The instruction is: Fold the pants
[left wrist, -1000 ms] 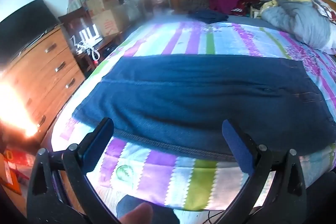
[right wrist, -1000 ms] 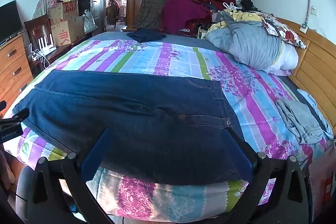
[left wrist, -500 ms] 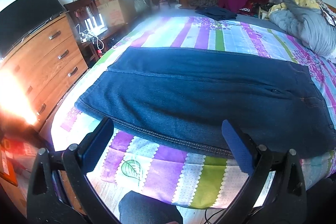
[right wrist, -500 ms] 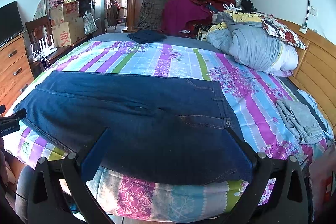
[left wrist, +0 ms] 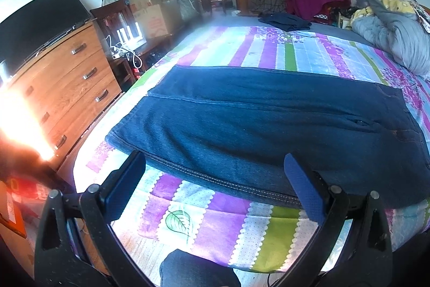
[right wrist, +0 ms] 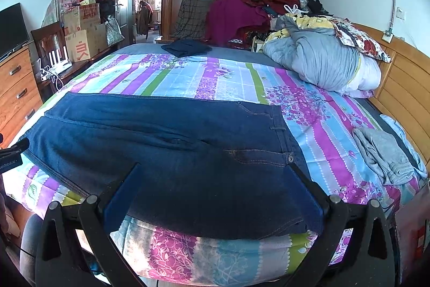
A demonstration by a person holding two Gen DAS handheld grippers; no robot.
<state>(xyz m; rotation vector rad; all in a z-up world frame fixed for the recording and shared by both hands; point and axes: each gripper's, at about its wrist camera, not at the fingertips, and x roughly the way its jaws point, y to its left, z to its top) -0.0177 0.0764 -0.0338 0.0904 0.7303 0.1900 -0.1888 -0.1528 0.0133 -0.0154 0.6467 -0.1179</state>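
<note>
Dark blue jeans [left wrist: 255, 131] [right wrist: 172, 149] lie flat across the striped bedsheet [left wrist: 204, 219] [right wrist: 228, 77], legs side by side, waistband to the right with its button [right wrist: 290, 158] showing. My left gripper [left wrist: 215, 187] hangs open just before the near hem edge by the leg ends, nothing between its blue pads. Near the waist end my right gripper [right wrist: 215, 195] is open too, its fingers over the front edge of the jeans without holding them. The left gripper's tip [right wrist: 13, 149] shows at the right wrist view's left edge.
A wooden dresser [left wrist: 67, 88] with a TV stands left of the bed, boxes [right wrist: 86, 39] and a chair beyond. Rolled bedding [right wrist: 322, 63] and clothes pile at the back right. A grey garment [right wrist: 381, 155] lies right; folded dark cloth [right wrist: 185, 47] at the far edge. Wardrobe behind.
The left gripper has pulled back and tilted a little, so the jeans sit further from its fingers. The right gripper has hardly moved. Both stayed open.
</note>
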